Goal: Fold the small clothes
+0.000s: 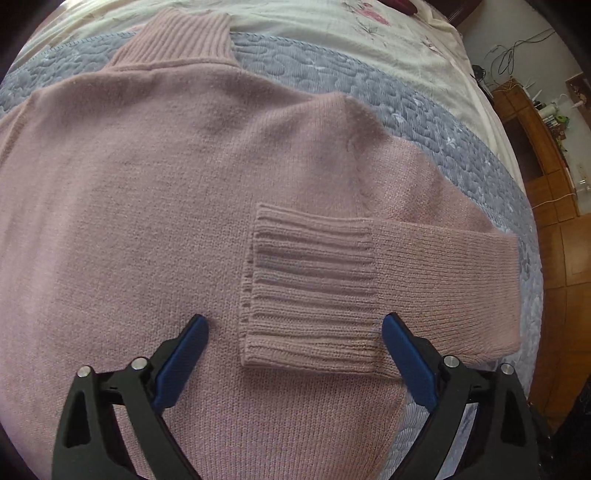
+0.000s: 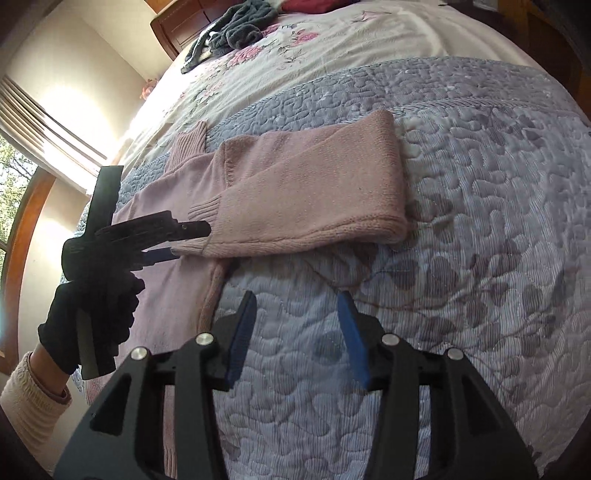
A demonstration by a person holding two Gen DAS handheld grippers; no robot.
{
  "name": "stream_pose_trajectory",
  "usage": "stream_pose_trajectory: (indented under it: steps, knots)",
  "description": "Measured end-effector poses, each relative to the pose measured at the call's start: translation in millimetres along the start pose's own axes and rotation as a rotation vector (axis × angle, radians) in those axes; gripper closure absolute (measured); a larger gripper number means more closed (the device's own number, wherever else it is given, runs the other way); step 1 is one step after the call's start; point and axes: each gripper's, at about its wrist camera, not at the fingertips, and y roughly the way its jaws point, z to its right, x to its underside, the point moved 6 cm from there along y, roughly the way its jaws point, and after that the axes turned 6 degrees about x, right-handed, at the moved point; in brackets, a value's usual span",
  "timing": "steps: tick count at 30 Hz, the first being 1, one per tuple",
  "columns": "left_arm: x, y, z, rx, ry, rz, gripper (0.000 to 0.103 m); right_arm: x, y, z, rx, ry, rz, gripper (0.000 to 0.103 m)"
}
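On the bed, a pink sweater [image 1: 147, 221] lay flat across a grey quilt [image 1: 424, 122], its ribbed collar [image 1: 177, 40] pointing away toward a cream floral sheet [image 1: 314, 22]. One sleeve [image 1: 443, 280] was folded inward over the body, so that its ribbed cuff [image 1: 310, 291] rested on the chest area. The left gripper [image 1: 295, 325] hung just above the cuff with its jaws spread wide, one blue pad [image 1: 184, 362] over the sweater body and the other near the edge of the sleeve; nothing was caught between them.

From the right wrist view, the folded sleeve [image 2: 314, 192] showed as a thick band lying across the quilt [image 2: 480, 258], with the sweater body running down to the left. The right gripper [image 2: 297, 332] hovered over bare quilt beside the sweater's side edge, its jaws parted and empty. A gloved hand [image 2: 92, 317] (black glove, cream cuff at the wrist) held the left gripper [image 2: 173, 240] by the cuff.

A dark garment [image 2: 236, 29] lay bunched on the sheet [image 2: 332, 62] at the far end, well apart from the sweater. A window [image 2: 22, 184] was bright at the left.
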Motion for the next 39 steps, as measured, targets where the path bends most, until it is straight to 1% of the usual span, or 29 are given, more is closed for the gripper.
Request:
stream_pose_trajectory:
  steps: [1, 2, 3, 4, 5, 6, 8, 10, 12, 15, 18, 21, 25, 27, 28, 30, 32, 33, 35, 36, 38, 39]
  knots:
    - [0, -1, 4, -0.003, 0.01, -0.002, 0.045, 0, 0, 0, 0.016, -0.001, 0.003, 0.057]
    - [-1, -3, 5, -0.029, 0.015, 0.003, 0.052, -2, 1, -1, 0.028, -0.007, 0.007, 0.057]
    - [-1, -5, 6, -0.029, 0.017, 0.017, 0.061, -3, 2, -4, 0.036, -0.012, 0.012, 0.057]
    - [-3, -8, 5, -0.033, 0.016, 0.03, 0.076, -3, 2, -8, 0.041, -0.017, 0.016, 0.057]
    - [-5, -12, 2, -0.038, 0.008, 0.04, 0.083, -6, 3, -13, 0.046, -0.023, 0.019, 0.057]
    - [-7, -16, -1, -0.017, -0.006, 0.045, 0.084, -8, 5, -18, 0.05, -0.031, 0.021, 0.057]
    - [-9, -26, -6, 0.019, -0.029, 0.061, 0.091, -11, 8, -26, 0.06, -0.044, 0.021, 0.057]
    - [-11, -44, -10, 0.039, -0.023, 0.102, 0.096, -13, 13, -30, 0.058, -0.04, 0.015, 0.057]
    - [-17, -64, -14, 0.053, -0.005, 0.152, 0.096, -14, 15, -32, 0.055, -0.032, 0.013, 0.057]
    - [-30, -95, -29, 0.015, 0.011, 0.233, 0.097, -18, 16, -34, 0.043, -0.016, 0.015, 0.057]
    - [-44, -123, -58, -0.046, 0.017, 0.292, 0.097, -25, 20, -37, 0.038, -0.003, 0.013, 0.057]
    - [-58, -147, -92, -0.126, 0.017, 0.336, 0.097, -35, 27, -41, 0.024, 0.015, 0.004, 0.057]
    - [-74, -174, -138, -0.218, -0.014, 0.386, 0.097, -51, 39, -46, -0.005, 0.056, -0.015, 0.056]
    - [-81, -184, -159, -0.259, -0.03, 0.409, 0.097, -60, 46, -52, -0.015, 0.062, -0.023, 0.054]
    - [-82, -188, -169, -0.269, -0.04, 0.413, 0.097, -65, 51, -55, -0.022, 0.068, -0.029, 0.053]
    - [-85, -190, -187, -0.286, -0.054, 0.411, 0.097, -74, 62, -63, -0.064, 0.094, -0.051, 0.051]
    - [-86, -187, -201, -0.301, -0.061, 0.405, 0.097, -82, 76, -71, -0.094, 0.119, -0.079, 0.051]
    - [-86, -183, -206, -0.308, -0.063, 0.399, 0.097, -85, 84, -73, -0.085, 0.128, -0.094, 0.051]
    - [-85, -175, -216, -0.326, -0.066, 0.389, 0.097, -88, 101, -74, -0.025, 0.131, -0.129, 0.052]
    - [-85, -168, -220, -0.334, -0.065, 0.378, 0.097, -87, 108, -73, 0.001, 0.128, -0.142, 0.058]
    - [-81, -154, -229, -0.359, -0.066, 0.349, 0.097, -82, 123, -71, 0.037, 0.13, -0.182, 0.065]
    - [-80, -146, -235, -0.37, -0.069, 0.329, 0.097, -78, 129, -69, 0.051, 0.128, -0.188, 0.065]
